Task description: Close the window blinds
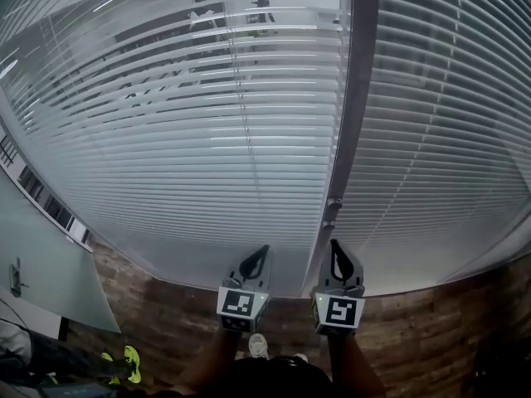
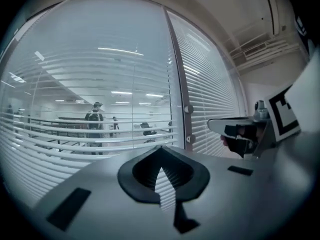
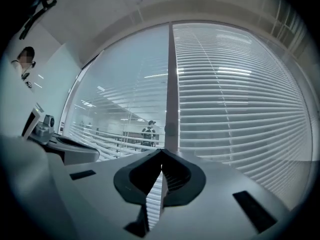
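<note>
Two white slatted blinds hang side by side before me. The left blind (image 1: 166, 139) has its slats tilted open, and an office shows through it (image 2: 75, 129). The right blind (image 1: 440, 139) looks much more closed (image 3: 240, 94). A grey window post (image 1: 353, 98) with a small knob (image 1: 333, 201) parts them. My left gripper (image 1: 259, 251) points at the left blind's bottom edge, jaws together, nothing held (image 2: 161, 149). My right gripper (image 1: 335, 247) stands just beside the foot of the post, shut and empty (image 3: 161, 151). Neither touches a blind.
A thin cord (image 1: 241, 98) runs down the left blind. Wooden floor (image 1: 166, 322) lies below the window. A pale panel (image 1: 50, 280) stands at the left, with someone's yellow-green shoes (image 1: 131, 363) near it. A person (image 2: 94, 119) is visible beyond the glass.
</note>
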Demonstrator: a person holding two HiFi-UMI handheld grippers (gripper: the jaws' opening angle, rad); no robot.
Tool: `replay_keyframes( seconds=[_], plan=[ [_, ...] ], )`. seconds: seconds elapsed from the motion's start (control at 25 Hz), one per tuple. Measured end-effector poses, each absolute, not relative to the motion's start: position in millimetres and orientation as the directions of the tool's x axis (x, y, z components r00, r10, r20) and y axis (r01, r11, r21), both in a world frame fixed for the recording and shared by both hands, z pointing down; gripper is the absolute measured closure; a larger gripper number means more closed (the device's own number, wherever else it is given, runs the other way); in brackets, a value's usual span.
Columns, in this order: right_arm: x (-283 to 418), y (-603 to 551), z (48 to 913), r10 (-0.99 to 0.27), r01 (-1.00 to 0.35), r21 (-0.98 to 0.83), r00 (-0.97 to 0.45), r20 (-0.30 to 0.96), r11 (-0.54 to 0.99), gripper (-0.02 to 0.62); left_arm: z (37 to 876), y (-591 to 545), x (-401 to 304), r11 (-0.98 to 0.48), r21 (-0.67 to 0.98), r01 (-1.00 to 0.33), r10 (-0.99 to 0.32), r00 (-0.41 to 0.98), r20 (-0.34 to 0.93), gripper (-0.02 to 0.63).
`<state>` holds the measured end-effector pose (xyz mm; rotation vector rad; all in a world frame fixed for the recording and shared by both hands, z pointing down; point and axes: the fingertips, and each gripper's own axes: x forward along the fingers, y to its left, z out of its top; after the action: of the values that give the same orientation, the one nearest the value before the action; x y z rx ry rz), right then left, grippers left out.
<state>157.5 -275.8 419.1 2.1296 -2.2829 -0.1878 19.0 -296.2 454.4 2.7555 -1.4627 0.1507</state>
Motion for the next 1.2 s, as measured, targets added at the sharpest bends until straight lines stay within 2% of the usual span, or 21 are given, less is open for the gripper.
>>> replay_keyframes(
  seconds=[0.08,0.12,0.2,0.52,0.76,1.2],
  plan=[
    [160,-287,418,-0.997,-0.991,0.119,-0.062,-0.045,0.056,0.588,445,-304,21,-0.565,-0.030,-0.824,-0.823,0.562,0.082,0.606],
    [162,-292,419,-0.998,-0.990,0.128,-0.057,-0.034,0.053,0.561,443,-308,22,-0.572,-0.028,-0.820,-0.819,0.569,0.077,0.606],
    [167,-301,424,-0.999,-0.992,0.122,-0.046,-0.017,0.044,0.547,446,-314,26,-0.587,-0.023,-0.809,-0.809,0.584,0.070,0.606],
    [164,-316,417,-0.997,-0.996,0.087,-0.024,-0.067,0.018,0.496,467,-314,18,-0.613,-0.013,-0.790,-0.789,0.611,0.070,0.606],
    [170,-330,407,-0.997,-1.000,0.005,-0.015,-0.081,0.015,0.492,465,-322,21,-0.623,-0.011,-0.782,-0.781,0.621,0.068,0.606],
    [170,-335,404,-0.995,-0.999,0.010,0.038,-0.097,-0.039,0.481,467,-329,22,-0.635,0.003,-0.772,-0.771,0.634,0.058,0.606]
  ],
)
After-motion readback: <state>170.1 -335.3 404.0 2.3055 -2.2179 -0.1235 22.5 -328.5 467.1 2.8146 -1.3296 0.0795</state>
